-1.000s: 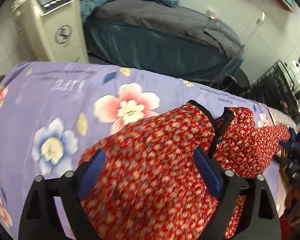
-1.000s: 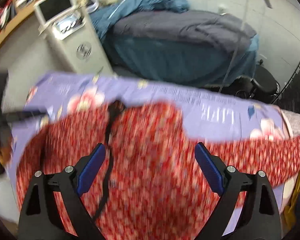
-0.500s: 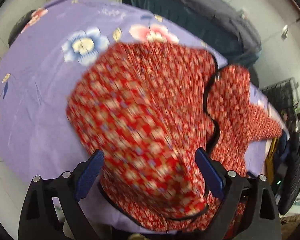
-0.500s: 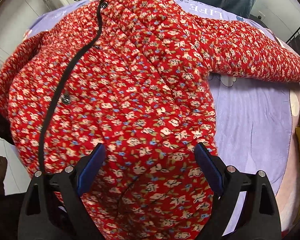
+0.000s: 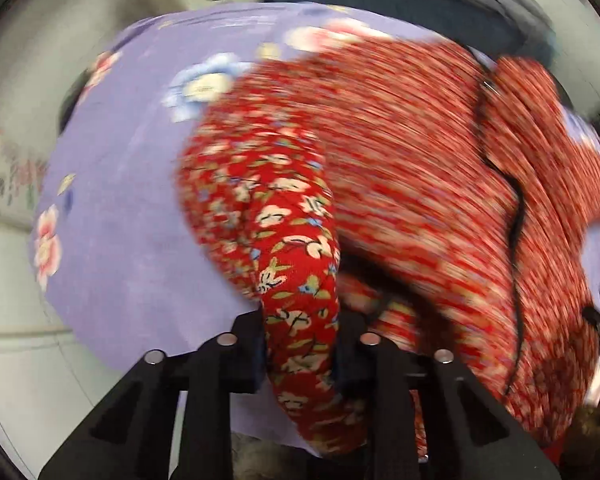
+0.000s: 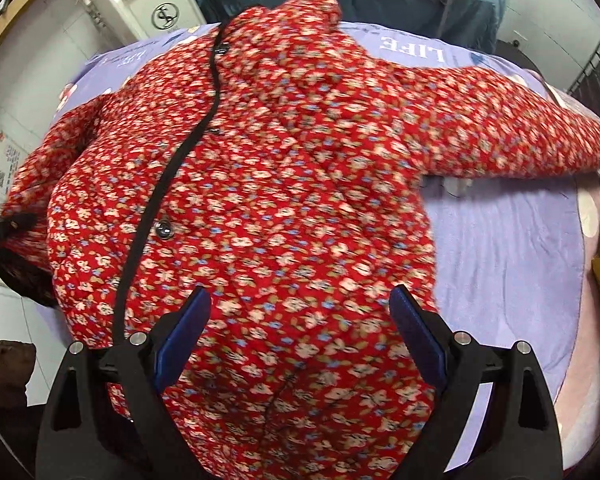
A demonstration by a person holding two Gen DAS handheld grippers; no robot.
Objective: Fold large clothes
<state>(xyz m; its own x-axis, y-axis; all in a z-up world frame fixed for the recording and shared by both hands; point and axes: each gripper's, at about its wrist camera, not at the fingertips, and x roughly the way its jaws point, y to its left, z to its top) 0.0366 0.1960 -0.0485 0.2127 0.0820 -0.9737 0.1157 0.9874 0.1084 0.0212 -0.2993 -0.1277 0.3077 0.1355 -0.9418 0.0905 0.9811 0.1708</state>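
Clamped jaws on the left gripper (image 5: 300,354) pinch a bunched end of the red floral jacket (image 6: 260,208), apparently a sleeve, while the right gripper (image 6: 298,332) hovers over the jacket's lower half with its blue pads spread wide and holding nothing. Front side up, the jacket lies across the purple flowered sheet (image 6: 508,248), its black placket (image 6: 168,184) running from collar toward hem with buttons (image 6: 164,229) showing. One sleeve (image 6: 512,136) stretches flat toward the sheet's far edge, away from the body. The left wrist view is heavily blurred, so how high the gripped end sits above the sheet cannot be told. Judging by the layout, folding has barely begun: the body lies unfolded, the outstretched sleeve is not yet brought in, and only the gripped sleeve seems under way. Both sleeves and the lengthwise folds appear to remain.
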